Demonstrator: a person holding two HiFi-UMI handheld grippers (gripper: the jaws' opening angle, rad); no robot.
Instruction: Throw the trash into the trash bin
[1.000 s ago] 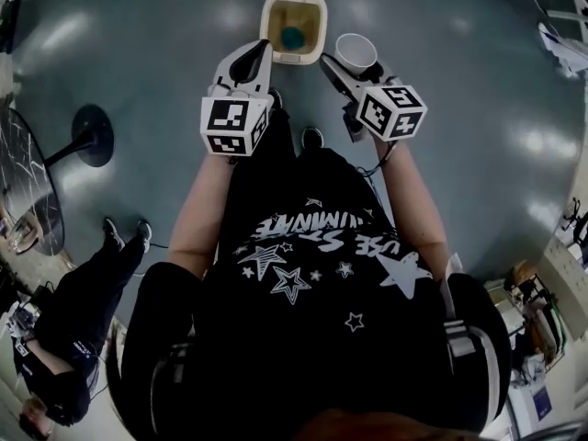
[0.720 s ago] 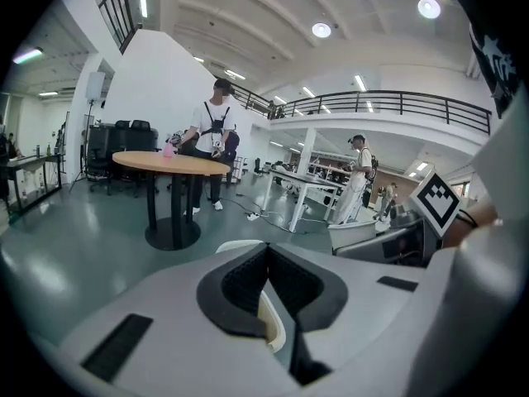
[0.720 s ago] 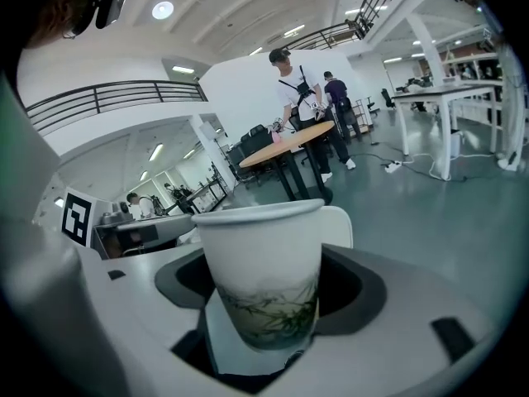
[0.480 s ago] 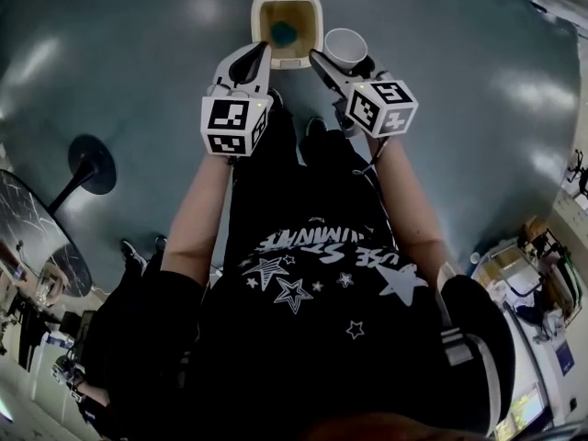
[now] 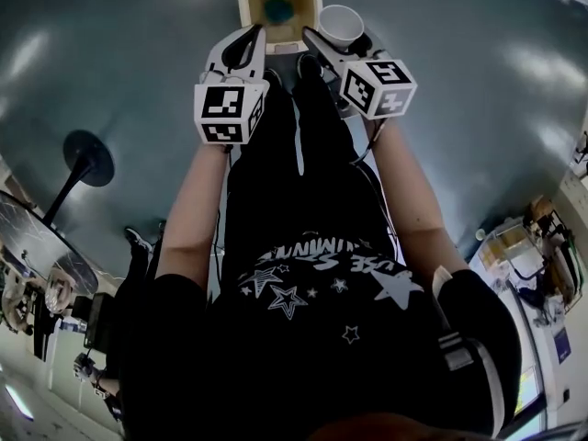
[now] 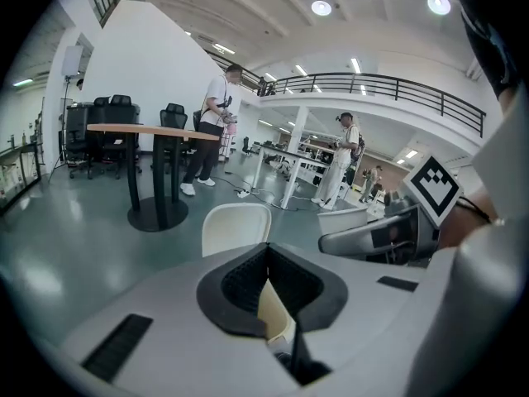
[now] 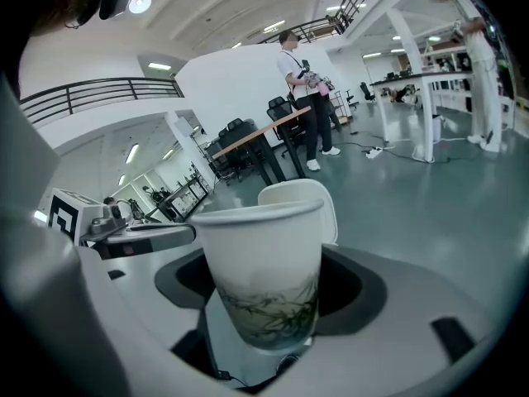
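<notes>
Here we are over the open trash bin (image 5: 246,5), lid thrown back, a blue item (image 5: 277,9) already lying inside; both grippers sit at the near edge of it, 1 on each side of the mouth.

The right gripper (image 5: 329,33) is clamped wide on a paper cup (image 7: 263,271) with a green leaf print; the cup stands upright, mouth up, its long axis vertical; in the head view it sits just beside the bin's right rim, outside the opening rather than over it. So the bin lies ahead, below and a touch to the left of that cup; my read is that the cup needs to go inward over the mouth before any release, or it lands on the floor beside the rim.

The left gripper (image 5: 257,31) has its jaws together at the tips on a thin cream slip (image 6: 273,311), edge-on in the hollow; what it is I cannot make out. Its tips point at the near left corner of the bin, the lid (image 6: 237,228) showing straight ahead; of the 2, it looks the better lined up with the opening.
</notes>
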